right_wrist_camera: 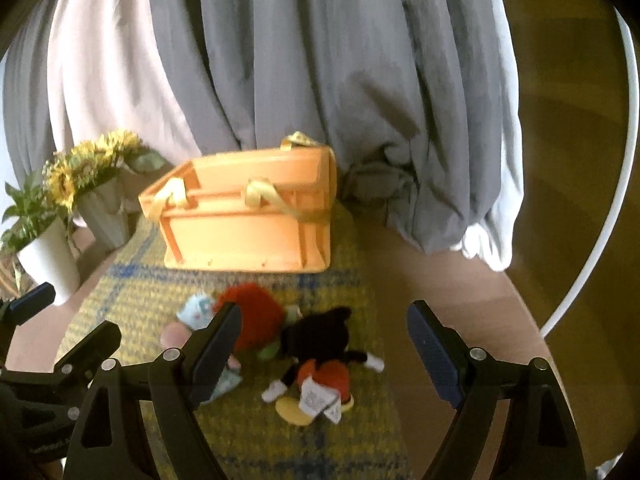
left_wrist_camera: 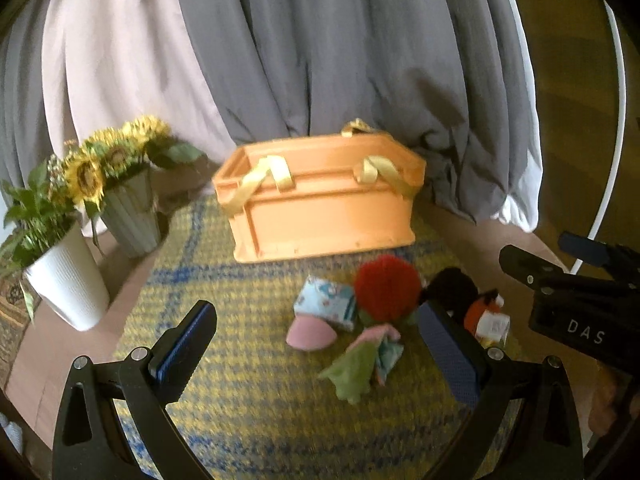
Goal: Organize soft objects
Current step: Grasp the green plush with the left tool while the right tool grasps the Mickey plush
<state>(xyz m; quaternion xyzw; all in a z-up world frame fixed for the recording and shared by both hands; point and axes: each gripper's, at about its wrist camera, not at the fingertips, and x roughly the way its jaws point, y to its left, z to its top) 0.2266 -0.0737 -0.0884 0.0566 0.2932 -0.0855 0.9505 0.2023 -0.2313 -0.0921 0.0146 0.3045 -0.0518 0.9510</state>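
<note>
Blue-padded fingers (left_wrist_camera: 182, 350) of the left gripper (left_wrist_camera: 316, 356) stand wide apart with nothing between them, hovering over a yellow-and-blue woven mat (left_wrist_camera: 240, 400); its right finger hides part of a black mouse plush (right_wrist_camera: 320, 344), which lies on its back with a paper tag over its feet. The right gripper (right_wrist_camera: 324, 356) is likewise spread wide and holds nothing, the plush lying on the mat below the gap. Just left of the plush sit a red pompom (left_wrist_camera: 386, 292), a small patterned pouch (left_wrist_camera: 326, 300), a pink pad (left_wrist_camera: 308, 334) and a green-and-pink cloth (left_wrist_camera: 360, 360), all bunched together and blurred, so their edges are hard to read. Beyond them an orange crate (left_wrist_camera: 324, 204) with yellow ribbon handles stands on the mat's far end, well apart from the pile, with bare mat between. Left of the crate stand a ribbed vase of sunflowers (left_wrist_camera: 132, 216) and a white pot (left_wrist_camera: 68, 280) on the round bench (right_wrist_camera: 460, 280). Grey and pale curtains (left_wrist_camera: 320, 40) close off the back.
</note>
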